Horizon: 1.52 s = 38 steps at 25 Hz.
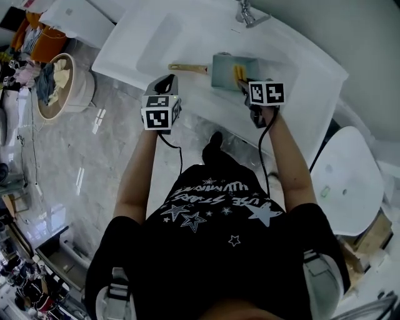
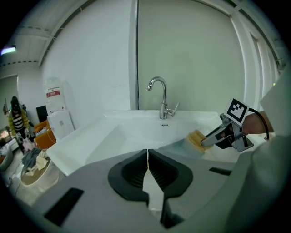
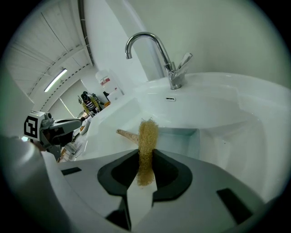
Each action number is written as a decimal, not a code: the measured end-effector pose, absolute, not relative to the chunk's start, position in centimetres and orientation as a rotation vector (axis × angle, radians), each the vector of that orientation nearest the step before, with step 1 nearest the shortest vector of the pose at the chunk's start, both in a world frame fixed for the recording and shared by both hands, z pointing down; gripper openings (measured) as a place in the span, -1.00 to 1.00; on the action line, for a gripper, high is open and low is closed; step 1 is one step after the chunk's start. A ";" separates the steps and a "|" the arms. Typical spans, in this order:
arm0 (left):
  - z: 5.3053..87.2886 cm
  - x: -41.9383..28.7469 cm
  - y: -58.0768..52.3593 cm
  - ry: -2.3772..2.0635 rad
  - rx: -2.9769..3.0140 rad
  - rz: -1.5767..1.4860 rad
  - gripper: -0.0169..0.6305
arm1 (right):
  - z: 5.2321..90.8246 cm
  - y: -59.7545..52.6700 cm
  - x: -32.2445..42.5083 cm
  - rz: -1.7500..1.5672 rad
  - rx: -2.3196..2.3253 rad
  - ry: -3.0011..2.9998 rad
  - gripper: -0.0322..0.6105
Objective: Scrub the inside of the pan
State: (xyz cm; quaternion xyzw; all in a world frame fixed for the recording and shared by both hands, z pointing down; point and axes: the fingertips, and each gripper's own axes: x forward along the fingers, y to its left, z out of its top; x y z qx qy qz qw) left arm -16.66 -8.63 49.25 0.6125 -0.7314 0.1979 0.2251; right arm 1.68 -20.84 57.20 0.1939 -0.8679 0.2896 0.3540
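Note:
A square pale-green pan (image 1: pixel 224 70) with a wooden handle (image 1: pixel 187 67) lies in the white sink (image 1: pixel 156 44). My right gripper (image 1: pixel 241 84) is shut on a yellow scrub pad (image 1: pixel 238 74) at the pan's near right side. In the right gripper view the scrub pad (image 3: pixel 147 145) stands upright between the jaws of the right gripper (image 3: pixel 145 154), over the pan (image 3: pixel 179 139). My left gripper (image 1: pixel 167 81) hovers over the sink's front rim, left of the handle. In the left gripper view, the left gripper (image 2: pixel 148 154) is shut with nothing between the jaws.
A chrome faucet (image 1: pixel 249 14) stands at the sink's far edge. On the marble floor to the left is a round basket (image 1: pixel 57 87) of cloths. A white stool (image 1: pixel 350 181) stands to the right of the person.

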 end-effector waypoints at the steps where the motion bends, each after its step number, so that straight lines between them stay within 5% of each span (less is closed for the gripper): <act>1: 49.2 -16.3 -7.8 -2.018 1.679 0.535 -0.90 | 56.9 -20.5 2.0 0.742 0.510 -2.248 -0.63; 38: 47.0 3.5 21.8 -2.093 1.649 0.396 -0.92 | 50.5 5.8 16.0 0.656 0.384 -2.415 -0.64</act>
